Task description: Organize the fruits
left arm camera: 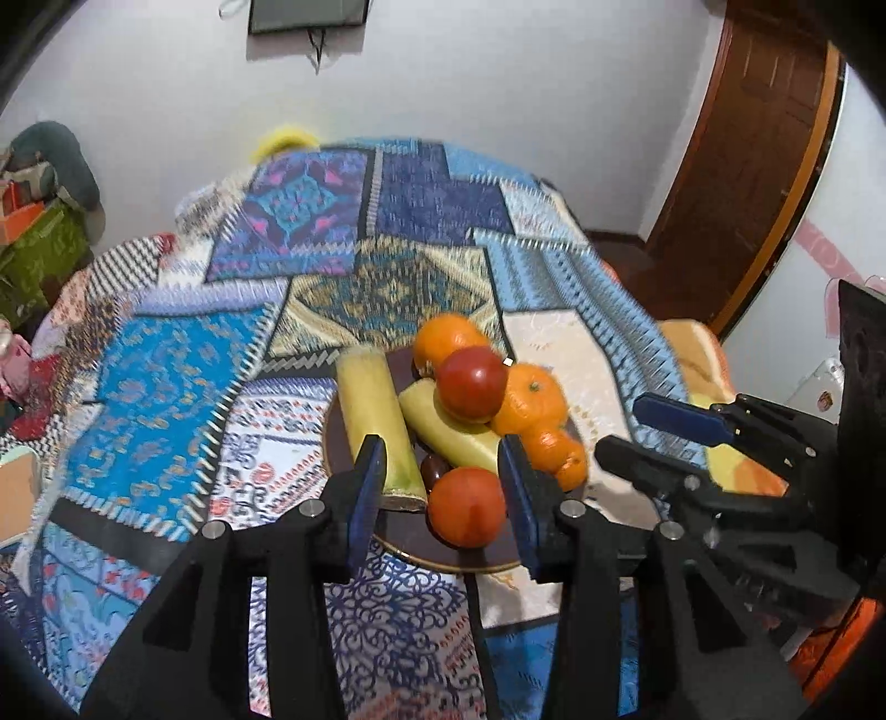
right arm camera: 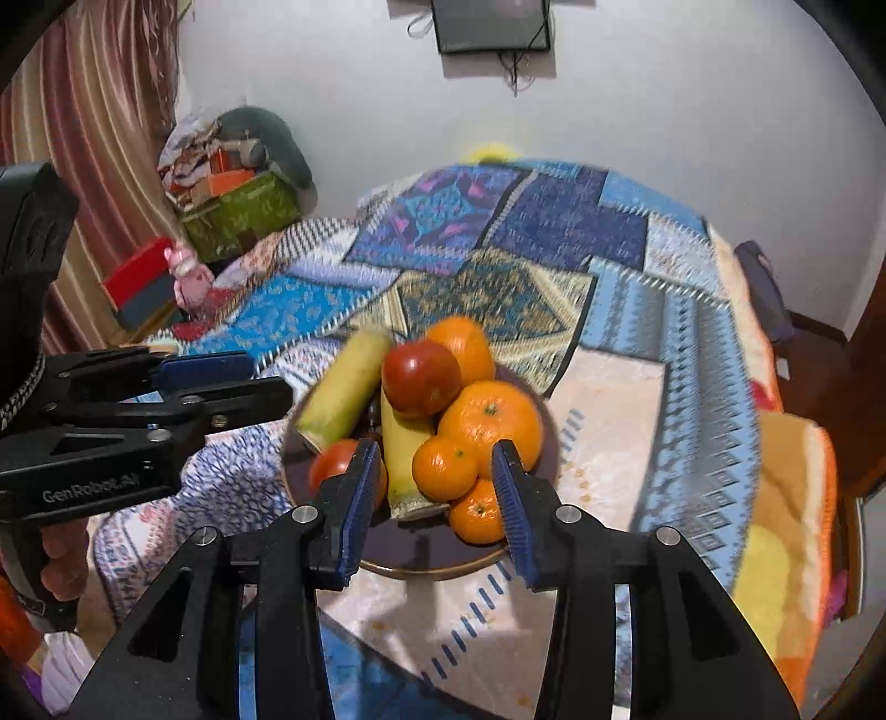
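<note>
Your left gripper (left arm camera: 446, 487) hangs low in the middle of the left wrist view, its blue fingers (left arm camera: 365, 487) parted with nothing between them. They frame the near half of the brown plate (left arm camera: 470, 562), which sits in the centre of the frame on the patchwork cloth (left arm camera: 166, 387) covering the surface.

The fruit is all heaped on that plate. A red tomato (left arm camera: 470, 382) sits on top, against an orange (left arm camera: 446, 338) behind it and a second orange (left arm camera: 529, 396) to its right. Two smaller oranges lie lower right. A pale green-yellow cut stalk (left arm camera: 374, 415) lies along the left side, a second one (left arm camera: 443, 429) slants under the tomato, and another tomato (left arm camera: 467, 507) rests at the near edge, seen between your fingertips but not touched.

Your right gripper (right arm camera: 437, 493) also stands apart and empty, low centre in the right wrist view, over the small orange (right arm camera: 444, 468) and the plate's near rim (right arm camera: 437, 570). In that view the left gripper (right arm camera: 221, 382) reaches in from the left edge, level with the plate. A dark screen (right arm camera: 490, 25) hangs on the wall at the top.
</note>
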{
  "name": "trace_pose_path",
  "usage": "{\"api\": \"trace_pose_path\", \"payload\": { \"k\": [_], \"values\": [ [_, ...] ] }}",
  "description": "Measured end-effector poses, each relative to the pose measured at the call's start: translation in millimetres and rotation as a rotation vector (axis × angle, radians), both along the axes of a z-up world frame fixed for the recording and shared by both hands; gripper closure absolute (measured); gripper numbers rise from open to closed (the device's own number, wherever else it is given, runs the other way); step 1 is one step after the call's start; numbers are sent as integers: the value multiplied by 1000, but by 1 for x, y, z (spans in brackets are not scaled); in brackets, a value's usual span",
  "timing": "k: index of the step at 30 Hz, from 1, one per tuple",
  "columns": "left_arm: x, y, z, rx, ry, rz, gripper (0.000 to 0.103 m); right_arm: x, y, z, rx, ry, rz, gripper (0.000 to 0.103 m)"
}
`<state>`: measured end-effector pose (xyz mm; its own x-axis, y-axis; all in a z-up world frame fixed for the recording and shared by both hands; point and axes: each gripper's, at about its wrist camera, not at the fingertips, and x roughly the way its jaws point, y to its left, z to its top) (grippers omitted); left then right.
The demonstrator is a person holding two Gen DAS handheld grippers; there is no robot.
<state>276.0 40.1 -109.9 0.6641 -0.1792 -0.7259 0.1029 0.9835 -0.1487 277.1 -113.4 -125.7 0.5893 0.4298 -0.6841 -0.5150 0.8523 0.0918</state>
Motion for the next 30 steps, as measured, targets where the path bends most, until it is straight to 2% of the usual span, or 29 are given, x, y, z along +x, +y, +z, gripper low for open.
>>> {"api": "trace_pose_path", "payload": {
  "k": [8, 15, 20, 23, 26, 28, 30],
  "values": [
    [-55, 2, 66, -17, -168, 27, 61, -46, -17, 63, 86, -137, -20, 64],
    [-126, -7, 125, -23, -357, 46, 61, -105, -30, 112, 179, -268, -31, 60],
    [-169, -16, 149, -13, -452, 42, 59, -139, -37, 133, 234, -338, -33, 58],
    [-188, -19, 156, -19, -489, 40, 54, -155, -39, 139, 251, -372, -32, 54],
    [-210, -26, 164, -5, -547, 52, 47, -166, -40, 142, 259, -412, -42, 45],
    [-220, -28, 168, 7, -578, 65, 41, -170, -41, 142, 262, -434, -58, 32],
    [-228, -32, 170, 18, -600, 76, 37, -173, -41, 142, 262, -455, -71, 25]
  ]
}}
